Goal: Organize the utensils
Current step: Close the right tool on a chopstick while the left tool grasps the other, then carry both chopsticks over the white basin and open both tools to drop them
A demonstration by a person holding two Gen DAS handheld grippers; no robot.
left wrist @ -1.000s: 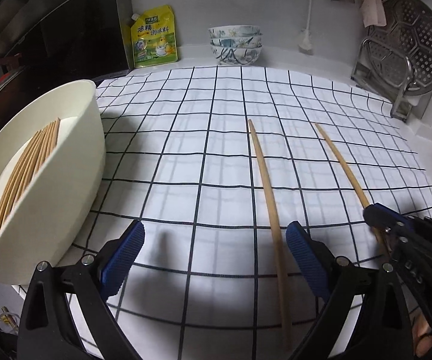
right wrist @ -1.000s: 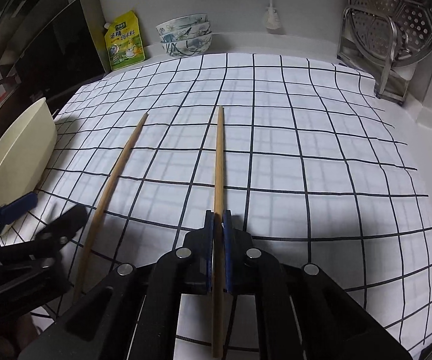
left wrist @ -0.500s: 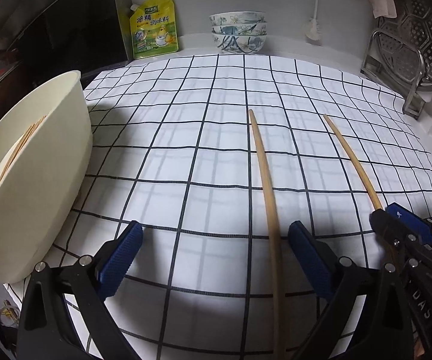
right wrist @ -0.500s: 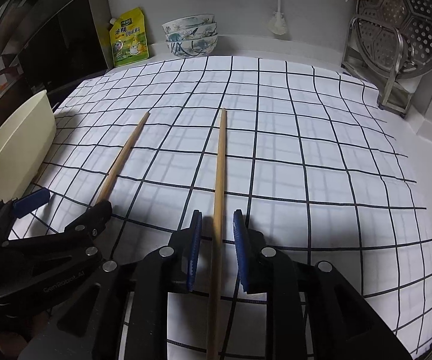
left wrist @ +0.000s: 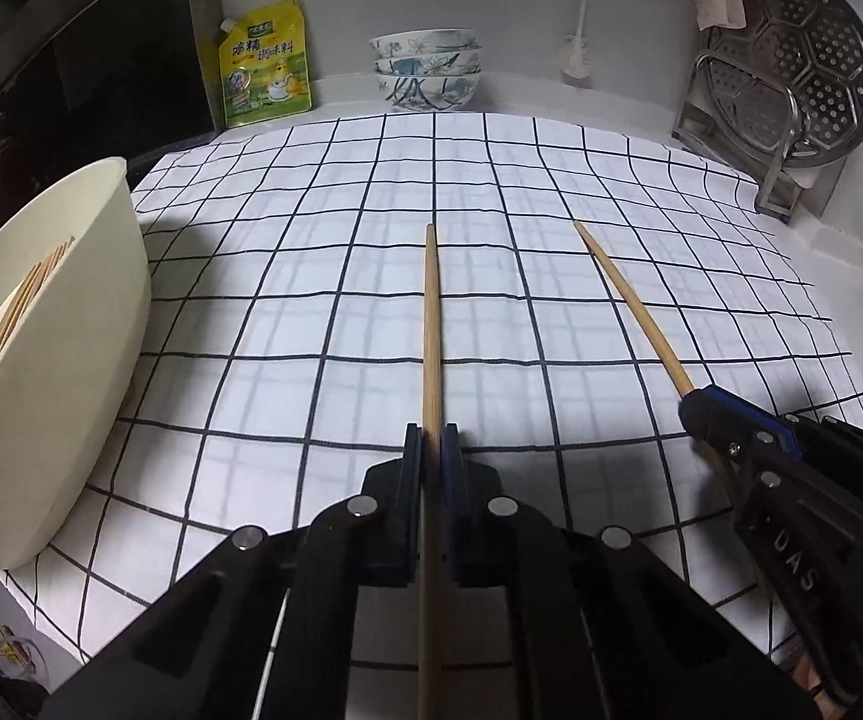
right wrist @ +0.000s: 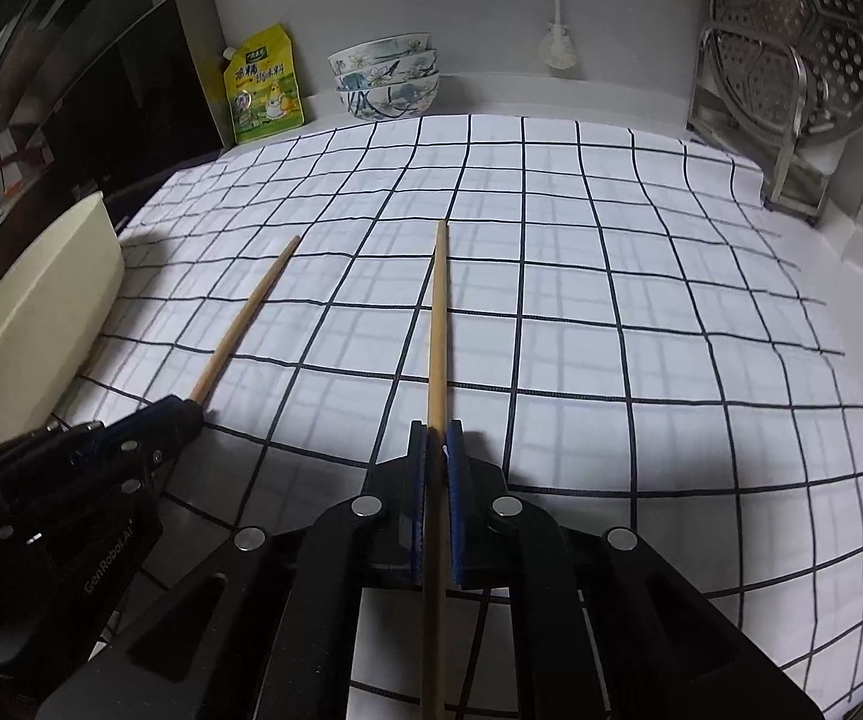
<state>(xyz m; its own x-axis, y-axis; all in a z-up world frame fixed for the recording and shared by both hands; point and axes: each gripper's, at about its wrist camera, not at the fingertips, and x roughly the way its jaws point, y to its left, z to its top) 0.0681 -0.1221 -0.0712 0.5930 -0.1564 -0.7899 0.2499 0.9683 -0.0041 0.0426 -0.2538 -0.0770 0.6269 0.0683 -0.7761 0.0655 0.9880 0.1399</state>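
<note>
Two wooden chopsticks lie side by side, well apart, on the white cloth with a black grid [left wrist: 323, 276], both running away from the cameras toward the back wall. The left chopstick [left wrist: 431, 324] sits between the blue pads of the left gripper [left wrist: 431, 450], whose jaws have just been closing and now pinch the stick near its near end. The right chopstick [right wrist: 438, 324] is likewise clamped by the right gripper [right wrist: 436, 450], its jaws narrowed onto the wood after a brief loosening and closing again. Each view also catches the other gripper off to one side (only its dark body and a blue tip show). At the cloth's left edge stands a cream oval container [left wrist: 95, 324] with more chopsticks [left wrist: 17, 306] lying inside it. Farther back, against the wall, are a yellow-green seasoning pouch [left wrist: 266, 63], a stack of patterned bowls [left wrist: 428, 69], and a perforated metal steamer plate [left wrist: 791, 66] propped upright in a rack at the right.
</note>
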